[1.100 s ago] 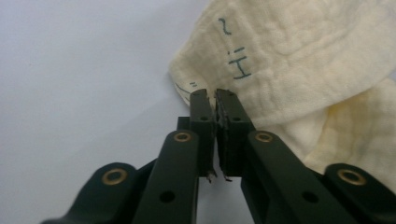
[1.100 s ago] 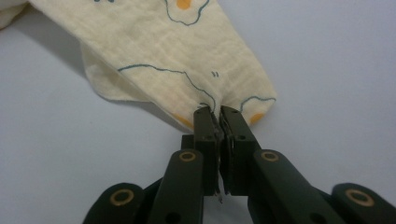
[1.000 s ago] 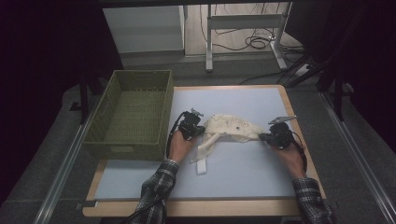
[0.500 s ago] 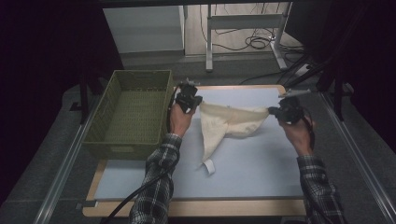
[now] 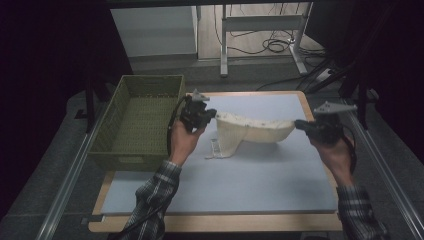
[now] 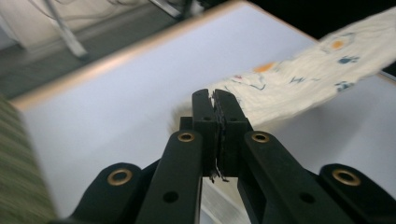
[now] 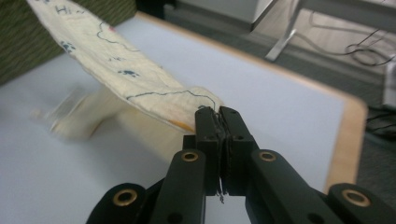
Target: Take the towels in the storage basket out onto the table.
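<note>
Basket at the table's left edge; cloth right of it, over the table

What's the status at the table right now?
Both hand-held grippers, left and right, shut on the cream printed cloth garment. Garment stretched between them, tail touching the grey mat. Green mesh basket at left, nothing blocking.

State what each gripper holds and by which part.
Both hold one cream printed cloth. The left gripper pinches its left top edge, the right gripper its right top edge.

green basket, blue mat, metal stand
</note>
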A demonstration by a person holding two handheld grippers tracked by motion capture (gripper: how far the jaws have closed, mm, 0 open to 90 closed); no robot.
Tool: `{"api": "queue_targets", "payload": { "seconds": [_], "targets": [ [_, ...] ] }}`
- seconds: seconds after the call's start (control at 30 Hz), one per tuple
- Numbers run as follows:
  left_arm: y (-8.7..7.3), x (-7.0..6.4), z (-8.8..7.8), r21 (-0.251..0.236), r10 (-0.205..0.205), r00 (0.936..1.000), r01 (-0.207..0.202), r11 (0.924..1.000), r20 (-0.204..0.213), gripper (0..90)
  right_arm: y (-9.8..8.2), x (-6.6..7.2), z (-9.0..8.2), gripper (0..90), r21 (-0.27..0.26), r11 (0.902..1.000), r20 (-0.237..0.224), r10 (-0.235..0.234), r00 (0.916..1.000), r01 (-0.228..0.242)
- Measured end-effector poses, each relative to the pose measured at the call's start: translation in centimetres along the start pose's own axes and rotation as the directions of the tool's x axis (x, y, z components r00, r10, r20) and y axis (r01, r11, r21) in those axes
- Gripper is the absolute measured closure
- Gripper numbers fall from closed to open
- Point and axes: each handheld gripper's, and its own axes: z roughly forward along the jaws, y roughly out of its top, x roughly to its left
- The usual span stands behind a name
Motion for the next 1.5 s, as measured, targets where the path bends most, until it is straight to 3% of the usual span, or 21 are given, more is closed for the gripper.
{"api": "queue_targets", "payload": {
  "seconds": [0.1, 0.13, 0.17, 0.23, 0.27, 0.3, 0.33, 0.37, 0.4, 0.5, 0.57, 0.63, 0.7, 0.73, 0.77, 0.9, 1.03, 1.23, 1.4, 1.43, 1.5],
  "targets": [
    [-4.0, -2.1, 0.0, 0.039, 0.011, 0.9977, -0.014, 0.9991, 0.068, 88.2, -3.3, 1.1, -0.3, 87.1, 0.022, 0.9997, -0.039, 0.011, 0.9992, -0.010],
    [-4.0, -2.1, 0.0, 0.039, 0.011, 0.9977, -0.014, 0.9991, 0.068, 88.2, -4.4, 1.4, -0.4, 87.0, 0.026, 0.9995, -0.050, 0.016, 0.9986, -0.015],
    [-5.0, -2.6, 0.0, 0.044, 0.014, 0.9968, -0.018, 0.9989, 0.079, 88.2, -4.4, 1.4, -0.4, 87.0, 0.026, 0.9995, -0.050, 0.016, 0.9986, -0.015],
    [-7.4, -3.8, 0.0, 0.058, 0.018, 0.9940, -0.024, 0.9980, 0.108, 88.1, -7.3, 2.4, -0.7, 86.8, 0.047, 0.9984, -0.085, 0.034, 0.9958, -0.030],
    [-7.4, -3.8, 0.0, 0.058, 0.018, 0.9940, -0.024, 0.9980, 0.108, 88.1, -7.3, 2.4, -0.7, 86.8, 0.047, 0.9984, -0.085, 0.034, 0.9958, -0.030],
    [-9.3, -4.5, -0.1, 0.069, 0.021, 0.9914, -0.030, 0.9972, 0.129, 88.1, -9.0, 3.0, -0.9, 86.7, 0.059, 0.9974, -0.105, 0.048, 0.9933, -0.042],
    [-9.3, -4.5, -0.1, 0.069, 0.021, 0.9914, -0.030, 0.9972, 0.129, 88.1, -9.8, 3.3, -1.0, 86.7, 0.062, 0.9972, -0.114, 0.049, 0.9923, -0.042],
    [-11.0, -5.2, -0.4, 0.075, 0.011, 0.9891, -0.022, 0.9969, 0.147, 88.1, -10.5, 3.7, -1.1, 86.6, 0.068, 0.9968, -0.122, 0.050, 0.9912, -0.042],
    [-11.0, -5.2, -0.4, 0.075, 0.011, 0.9891, -0.022, 0.9969, 0.147, 88.1, -10.5, 3.7, -1.1, 86.6, 0.068, 0.9968, -0.122, 0.050, 0.9912, -0.042],
    [-14.4, -6.2, -1.0, 0.110, -0.008, 0.9837, -0.012, 0.9938, 0.180, 87.8, -13.1, 5.2, -1.2, 86.5, 0.088, 0.9952, -0.156, 0.058, 0.9861, -0.045],
    [-15.2, -6.4, -1.1, 0.120, -0.020, 0.9821, -0.003, 0.9928, 0.187, 87.8, -13.7, 5.7, -1.2, 86.3, 0.102, 0.9938, -0.160, 0.060, 0.9852, -0.043],
    [-17.0, -6.6, -1.2, 0.150, -0.041, 0.9728, 0.007, 0.9886, 0.228, 81.9, -15.3, 6.6, -1.1, 82.7, 0.145, 0.9890, -0.175, 0.057, 0.9830, -0.032],
    [-17.0, -6.6, -1.2, 0.144, -0.037, 0.9743, 0.005, 0.9896, 0.222, 65.7, -15.2, 6.7, -1.5, 75.6, 0.142, 0.9896, -0.166, 0.045, 0.9851, -0.021],
    [-16.7, -6.5, -1.3, 0.140, -0.023, 0.9795, -0.006, 0.9901, 0.200, 60.2, -14.8, 6.6, -1.8, 73.4, 0.131, 0.9910, -0.160, 0.051, 0.9858, -0.031],
    [-15.8, -6.3, -1.4, 0.114, -0.009, 0.9841, -0.011, 0.9934, 0.177, 57.9, -14.4, 6.4, -1.9, 72.2, 0.120, 0.9922, -0.157, 0.051, 0.9863, -0.032],
    [-13.8, -5.8, -0.8, 0.084, 0.009, 0.9887, -0.022, 0.9963, 0.150, 54.6, -12.7, 6.0, -1.4, 70.7, 0.101, 0.9948, -0.133, 0.025, 0.9908, -0.012],
    [-11.2, -4.7, 2.0, 0.078, -0.015, 0.9937, 0.007, 0.9970, 0.111, 55.1, -10.1, 4.7, 1.8, 70.8, 0.099, 0.9950, -0.095, 0.005, 0.9954, 0.005],
    [-10.7, -3.6, 5.1, 0.106, -0.035, 0.9987, 0.031, 0.9939, 0.037, 50.2, -9.0, 2.9, 6.2, 68.9, 0.126, 0.9917, -0.053, 0.034, 0.9980, -0.028],
    [-11.8, -3.2, 6.6, 0.156, -0.039, 0.9987, 0.034, 0.9872, 0.033, 52.9, -9.6, 2.3, 8.3, 67.0, 0.164, 0.9855, -0.039, 0.049, 0.9981, -0.042],
    [-12.2, -3.3, 6.7, 0.142, -0.028, 0.9982, 0.021, 0.9897, 0.053, 62.3, -9.9, 2.2, 8.3, 78.8, 0.143, 0.9869, -0.059, 0.085, 0.9946, -0.076],
    [-12.3, -3.5, 6.6, 0.145, -0.034, 0.9970, 0.023, 0.9891, 0.069, 74.3, -10.0, 2.5, 8.1, 85.7, 0.144, 0.9868, -0.073, 0.086, 0.9936, -0.075]
  ]
}}
